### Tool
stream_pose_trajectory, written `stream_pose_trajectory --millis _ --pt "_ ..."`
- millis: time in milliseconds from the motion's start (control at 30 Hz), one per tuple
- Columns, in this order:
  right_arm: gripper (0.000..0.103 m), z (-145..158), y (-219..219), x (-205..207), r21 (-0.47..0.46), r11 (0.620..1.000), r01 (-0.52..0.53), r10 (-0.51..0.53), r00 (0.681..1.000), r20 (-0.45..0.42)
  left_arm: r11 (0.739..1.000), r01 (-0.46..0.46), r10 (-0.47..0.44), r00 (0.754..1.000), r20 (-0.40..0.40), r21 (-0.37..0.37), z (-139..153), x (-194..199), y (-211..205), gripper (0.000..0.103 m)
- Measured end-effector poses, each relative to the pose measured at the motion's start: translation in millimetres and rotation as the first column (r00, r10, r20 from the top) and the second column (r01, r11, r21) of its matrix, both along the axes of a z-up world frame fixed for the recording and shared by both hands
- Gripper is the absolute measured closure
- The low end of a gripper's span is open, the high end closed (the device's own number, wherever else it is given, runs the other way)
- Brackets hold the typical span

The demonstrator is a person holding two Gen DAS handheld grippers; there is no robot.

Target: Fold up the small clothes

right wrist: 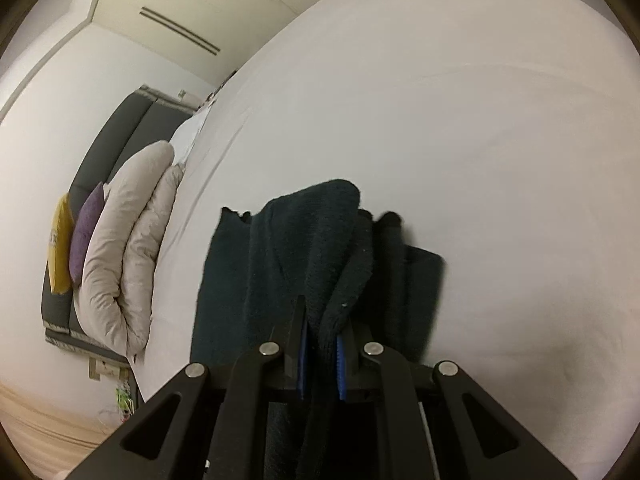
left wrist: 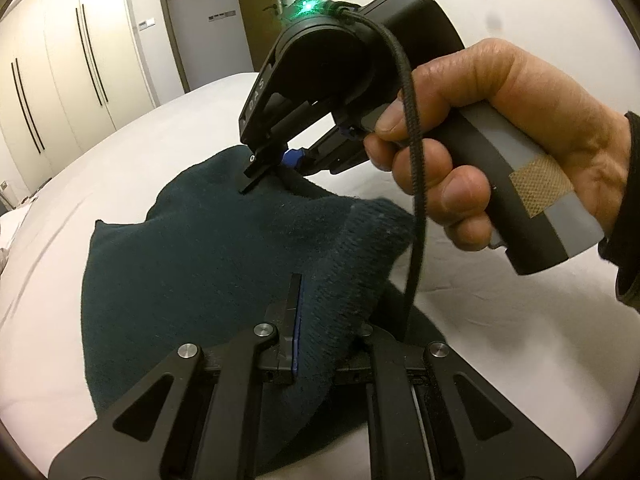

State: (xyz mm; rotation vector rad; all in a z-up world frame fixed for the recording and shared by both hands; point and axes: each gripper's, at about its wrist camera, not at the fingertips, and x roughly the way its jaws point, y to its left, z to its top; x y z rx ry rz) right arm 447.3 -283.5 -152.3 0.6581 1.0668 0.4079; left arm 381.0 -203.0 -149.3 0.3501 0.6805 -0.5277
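A dark teal knit garment [left wrist: 192, 264] lies partly lifted on the white bed [left wrist: 120, 152]. In the left wrist view my left gripper [left wrist: 320, 304] is shut on a near fold of the garment; fabric drapes over its right finger and hides it. Farther off, a hand [left wrist: 500, 128] holds my right gripper [left wrist: 276, 166], which pinches the garment's far edge. The right wrist view has that right gripper [right wrist: 324, 316] shut on a bunched fold of the garment [right wrist: 304, 240] between its blue pads [right wrist: 341, 364]. The rest of the garment hangs and lies doubled on the sheet.
White wardrobe doors [left wrist: 60, 80] stand beyond the bed. At the bed's head, in the right wrist view, a beige rolled duvet [right wrist: 124, 248], a purple cushion [right wrist: 86, 232] and a yellow cushion [right wrist: 60, 244] lean on a dark headboard [right wrist: 120, 136]. A black cable [left wrist: 416, 184] hangs from the right gripper.
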Motion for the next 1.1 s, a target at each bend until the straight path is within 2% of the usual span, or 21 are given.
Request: stream_pose_trajectory --millis 133,200,267,333,433,533,567,600,700,767,833,933,967,1000,1033,1100 --pt "0.092 -6.9 -10.4 -12.1 0.039 0.999 0.035 -0.035 0.999 0.006 1.0 0.011 -0.011 1.0 -0.006 0.02 -11.2 5.6 4.7 0.095" --pt "0.092 -20.2 -8.5 -13.0 0.033 0.998 0.059 -0.058 0.998 -0.024 0.999 0.006 -0.005 1.0 -0.028 0.041 -20.3 1.6 1.4 0.095" --pt "0.092 -32.2 -9.7 -11.9 0.043 0.996 0.075 -0.073 0.997 -0.033 0.999 0.005 -0.004 0.999 -0.038 0.04 -23.5 2.9 6.9 0.092" --pt "0.09 -37.0 -12.7 -14.7 0.097 0.991 0.096 -0.093 0.995 -0.032 0.999 0.029 -0.027 0.998 -0.055 0.035 -19.1 -0.3 18.0 0.085" --pt "0.08 -33.1 -16.9 -24.7 0.138 0.983 0.122 -0.117 0.992 -0.044 0.998 0.061 -0.063 0.992 -0.108 -0.02 -12.6 -12.0 53.0 0.076" --pt "0.065 -17.8 -19.2 -44.4 0.106 0.983 0.151 -0.148 0.989 -0.028 0.993 0.073 -0.085 0.987 -0.134 -0.094 0.5 -18.2 95.9 0.075" --pt "0.049 -10.7 -19.3 -55.2 0.066 0.983 0.173 -0.171 0.985 -0.027 0.992 0.059 -0.074 0.989 -0.129 -0.116 5.3 -15.8 115.9 0.075" --pt "0.043 -5.1 -19.3 -64.4 0.051 0.981 0.186 -0.185 0.983 -0.021 0.991 0.042 -0.059 0.99 -0.129 -0.131 8.4 -10.1 129.8 0.075" --pt "0.043 11.5 -14.4 -98.1 0.055 0.982 0.182 -0.184 0.983 0.022 0.982 -0.073 0.053 0.992 -0.118 -0.175 18.9 28.8 182.0 0.075" --pt "0.043 18.7 -10.6 -119.7 0.036 0.982 0.186 -0.187 0.981 0.042 0.968 -0.162 0.143 0.983 -0.111 -0.191 27.4 59.6 207.5 0.075" --pt "0.043 19.6 -2.9 -131.7 0.012 0.983 0.181 -0.181 0.982 0.048 0.959 -0.204 0.177 0.974 -0.144 -0.196 23.7 90.8 222.9 0.075" --pt "0.045 6.3 4.2 -142.6 -0.038 0.986 0.165 -0.165 0.986 -0.005 0.964 -0.213 0.178 0.96 -0.215 -0.157 4.5 121.6 226.7 0.075" --pt "0.05 0.9 7.4 -144.6 -0.038 0.987 0.158 -0.159 0.987 -0.018 0.967 -0.212 0.176 0.956 -0.233 -0.141 -6.1 128.5 228.0 0.075" --pt "0.069 -3.1 3.9 -146.0 -0.036 0.987 0.158 -0.158 0.987 -0.026 0.97 -0.209 0.177 0.957 -0.231 -0.124 -9.4 125.7 224.8 0.075" --pt "0.078 -6.0 5.6 -148.6 -0.042 0.987 0.155 -0.157 0.987 -0.04 0.973 -0.204 0.177 0.96 -0.219 -0.108 -13.3 126.0 224.7 0.075" --pt "0.086 -4.2 10.9 -152.9 -0.075 0.985 0.157 -0.159 0.987 -0.026 0.977 -0.193 0.173 0.965 -0.199 -0.087 -17.0 128.7 227.3 0.075"
